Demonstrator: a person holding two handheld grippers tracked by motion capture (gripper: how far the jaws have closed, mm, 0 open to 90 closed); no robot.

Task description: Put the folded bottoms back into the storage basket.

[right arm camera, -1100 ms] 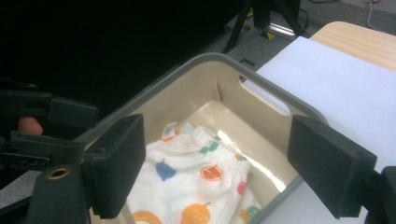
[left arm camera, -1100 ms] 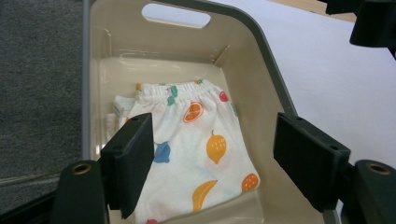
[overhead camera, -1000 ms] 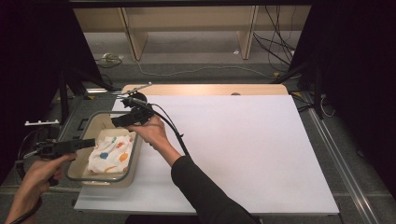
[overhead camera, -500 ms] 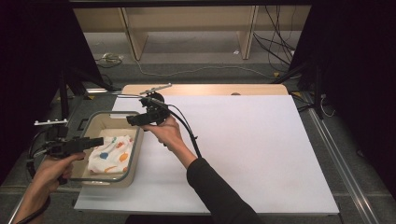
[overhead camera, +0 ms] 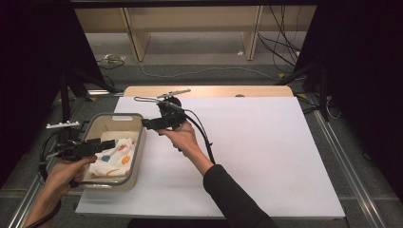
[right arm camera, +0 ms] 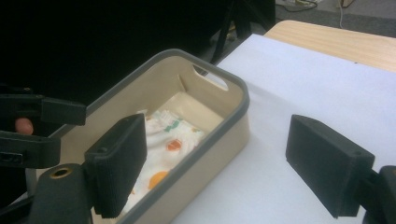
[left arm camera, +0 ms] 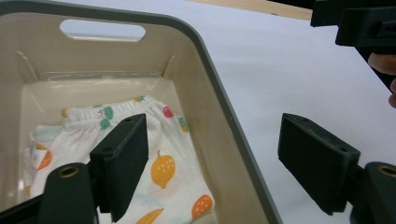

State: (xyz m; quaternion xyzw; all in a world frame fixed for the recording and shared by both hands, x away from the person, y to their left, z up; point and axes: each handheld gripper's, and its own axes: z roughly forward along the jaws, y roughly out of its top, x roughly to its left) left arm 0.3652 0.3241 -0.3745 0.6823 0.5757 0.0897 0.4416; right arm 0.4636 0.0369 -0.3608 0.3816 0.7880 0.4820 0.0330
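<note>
A folded white cotton garment printed with small orange, yellow and green fruits lies flat on the floor of a beige plastic bin with a grey rounded rim and a slot handle, which stands on a table covered in white paper. The left tongs hang just above the garment, inside the bin; their jaws have just been opening and stand apart with nothing between the pads. The right tongs hover beside the bin's rim, outside it, jaws also wide and empty. The garment looks placed, so the step in hand appears to be withdrawing: lifting the left tongs straight up before moving sideways should keep the ribbed black pads from snagging the soft, crinkled fabric or knocking the smooth, rigid wall. In the left gripper view the elastic waistband shows gathered ridges at the cloth's far edge.
</note>
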